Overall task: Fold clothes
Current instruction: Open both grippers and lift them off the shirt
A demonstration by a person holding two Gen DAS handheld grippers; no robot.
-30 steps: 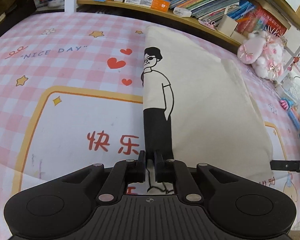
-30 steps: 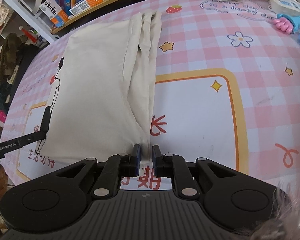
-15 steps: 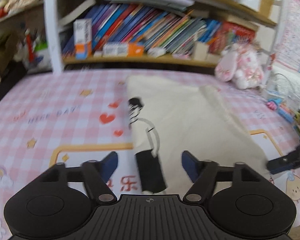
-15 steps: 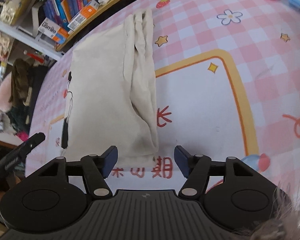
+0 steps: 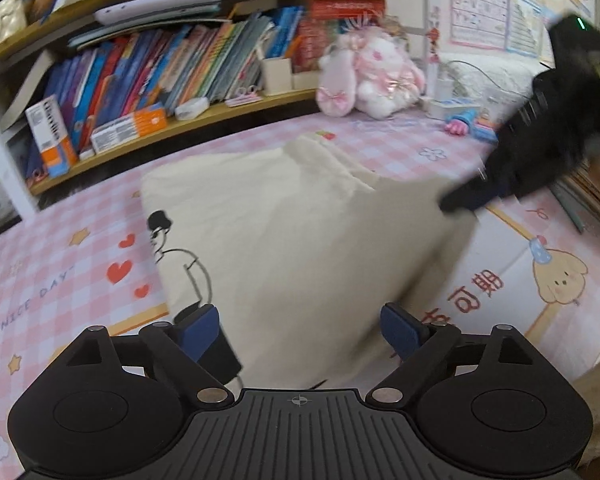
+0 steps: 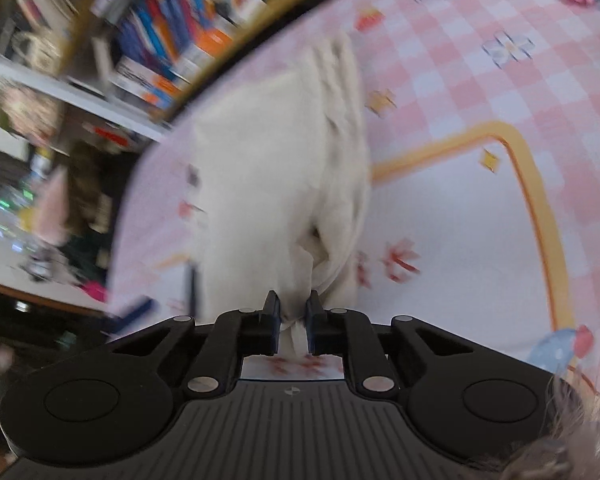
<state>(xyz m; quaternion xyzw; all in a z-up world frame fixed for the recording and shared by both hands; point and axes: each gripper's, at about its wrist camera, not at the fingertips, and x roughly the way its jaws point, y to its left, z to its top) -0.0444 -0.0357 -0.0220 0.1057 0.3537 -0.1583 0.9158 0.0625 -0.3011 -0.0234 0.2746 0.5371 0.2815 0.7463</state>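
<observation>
"NICE DAY" (image 5: 40, 294) printed in grey on a pink and white checked tablecloth (image 5: 80, 264), near red hearts (image 5: 118, 272). Red Chinese letters (image 5: 466, 298) lower down on a white patch with an orange edge, beside a small yellow cartoon animal (image 5: 560, 280). Words on the book spines too blurry to read.

Cream cloth garment (image 5: 300, 232), soft and flat, lying in the middle of the table. Black line drawing of a person (image 5: 176, 256) along its left edge. Long way runs from the near table edge back toward the bookshelf (image 5: 148, 92). Folded sleeve layers bunched in ridges along the right side (image 6: 340, 152).

Left gripper (image 5: 300, 330) spread wide apart over the near edge of the garment, gripping nothing. Right gripper (image 6: 293, 318) pinched tight on a bunched near corner of the garment, lifting it a bit. Fluffy pink and white plush bunny (image 5: 364, 76) by the shelf.
</observation>
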